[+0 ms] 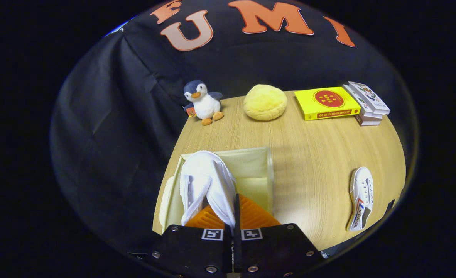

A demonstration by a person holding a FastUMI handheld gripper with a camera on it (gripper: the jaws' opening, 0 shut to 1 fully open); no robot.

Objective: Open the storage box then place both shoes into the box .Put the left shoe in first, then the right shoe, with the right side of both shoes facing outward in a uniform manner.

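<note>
My gripper [232, 216] is shut on a white canvas shoe [205, 181], its orange fingers [255, 214] pinching the shoe's side wall near the heel. The shoe hangs toe-forward over the left part of the open cream storage box [268, 173], which lies just ahead of the fingers on the wooden table. I cannot tell whether the shoe touches the box floor. A second white shoe [361, 199] with red and blue side stripes lies on its side on the table, well to the right of the box.
On the far side of the wooden table [313, 154] are a plush penguin [203, 102], a yellow round cushion [265, 102], a yellow book [326, 103] and a small stack of books [367, 103]. The box's lid [166, 197] lies at its left side.
</note>
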